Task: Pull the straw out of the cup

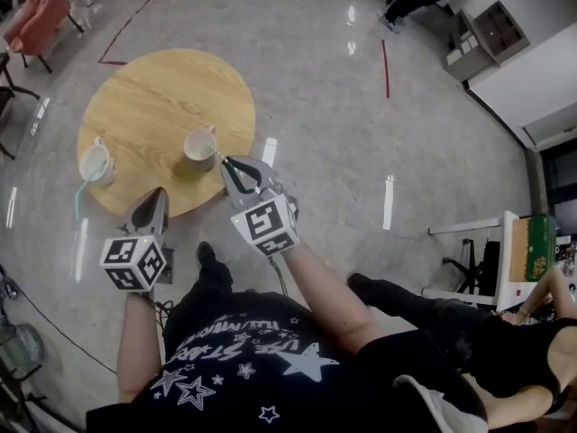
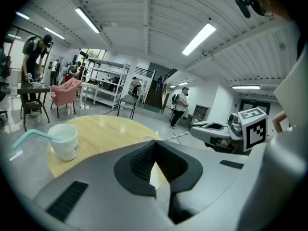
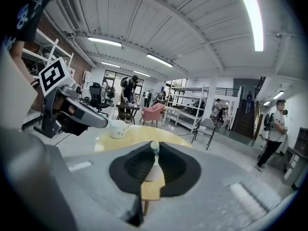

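A round wooden table [image 1: 162, 93] bears two pale cups. The middle cup [image 1: 200, 149] stands just beyond my right gripper [image 1: 227, 162], which is shut on a thin pale straw [image 3: 154, 148]; the straw's end pokes up between the jaws. In the left gripper view that straw [image 2: 177, 136] runs from the right gripper [image 2: 195, 129] toward the cup's rim [image 2: 148, 138]; whether its far end is still inside is hidden. My left gripper [image 1: 155, 195] hovers at the table's near edge, shut on nothing. The left cup [image 1: 95, 162] holds a bent teal straw [image 1: 77, 197].
A pink armchair [image 1: 41, 12] stands beyond the table at the upper left. Red tape lines [image 1: 386, 66] mark the glossy floor. A white shelf unit [image 1: 491, 34] is at the upper right, and a seated person's legs [image 1: 424, 309] are at the right.
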`<action>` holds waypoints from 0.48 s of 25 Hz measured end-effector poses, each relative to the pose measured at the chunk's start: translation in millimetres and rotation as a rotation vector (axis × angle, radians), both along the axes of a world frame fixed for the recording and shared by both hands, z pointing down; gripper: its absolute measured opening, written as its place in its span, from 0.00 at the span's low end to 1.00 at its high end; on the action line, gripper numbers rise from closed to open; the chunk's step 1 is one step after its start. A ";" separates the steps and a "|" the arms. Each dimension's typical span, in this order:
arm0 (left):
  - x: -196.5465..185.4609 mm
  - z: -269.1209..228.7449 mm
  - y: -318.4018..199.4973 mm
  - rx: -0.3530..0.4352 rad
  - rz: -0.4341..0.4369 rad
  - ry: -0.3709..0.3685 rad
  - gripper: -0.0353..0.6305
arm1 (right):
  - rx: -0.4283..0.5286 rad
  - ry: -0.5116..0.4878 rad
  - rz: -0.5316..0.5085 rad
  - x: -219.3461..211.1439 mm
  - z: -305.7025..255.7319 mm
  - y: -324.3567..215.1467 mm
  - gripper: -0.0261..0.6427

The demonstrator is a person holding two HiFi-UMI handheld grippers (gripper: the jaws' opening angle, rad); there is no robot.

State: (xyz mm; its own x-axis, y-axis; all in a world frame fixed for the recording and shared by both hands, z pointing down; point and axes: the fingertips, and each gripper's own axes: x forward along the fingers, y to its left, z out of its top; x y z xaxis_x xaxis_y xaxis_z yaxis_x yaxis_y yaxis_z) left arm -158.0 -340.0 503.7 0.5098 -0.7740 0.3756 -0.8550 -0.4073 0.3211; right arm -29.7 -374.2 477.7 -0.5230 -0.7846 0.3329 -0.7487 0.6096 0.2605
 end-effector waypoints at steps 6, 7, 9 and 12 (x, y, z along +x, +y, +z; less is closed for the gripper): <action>17.3 -7.7 24.2 0.019 -0.008 -0.016 0.06 | 0.013 -0.026 -0.008 19.8 -7.3 27.8 0.07; 20.8 -9.5 29.7 0.022 -0.009 -0.018 0.06 | 0.014 -0.027 -0.011 22.8 -9.0 33.4 0.07; 26.7 -13.4 42.2 0.029 -0.014 -0.020 0.06 | 0.016 -0.020 -0.020 28.0 -11.7 44.9 0.07; 34.2 -20.0 62.5 0.038 -0.028 -0.022 0.06 | 0.020 -0.028 -0.039 33.7 -16.6 62.2 0.07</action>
